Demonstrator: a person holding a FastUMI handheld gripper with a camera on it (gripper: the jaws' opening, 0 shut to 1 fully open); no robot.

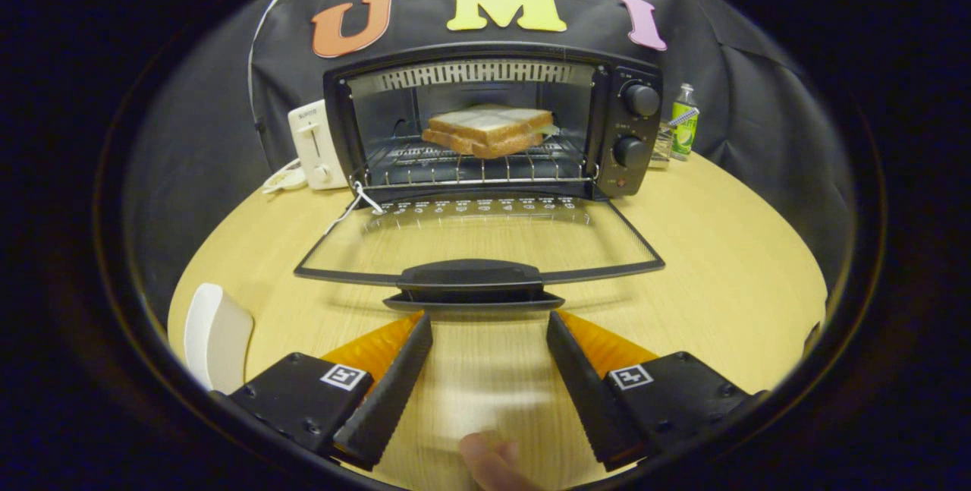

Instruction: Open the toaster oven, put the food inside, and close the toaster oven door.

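A black toaster oven (493, 123) stands at the back of the round wooden table (721, 278), its glass door (478, 244) folded down flat toward me. A sandwich (489, 130) of white bread lies on the wire rack inside. The door's black handle (472, 282) sits just ahead of my fingertips. My gripper (489, 320) is open, its two fingers spread wide with nothing between them but bare table. Its tips reach almost to the handle without touching it.
A white pop-up toaster (317, 146) stands left of the oven with its cord beside it. A small green bottle (684, 121) stands to the oven's right. A white plate (216, 335) lies left of my fingers. A fingertip (493, 464) shows between the finger bases.
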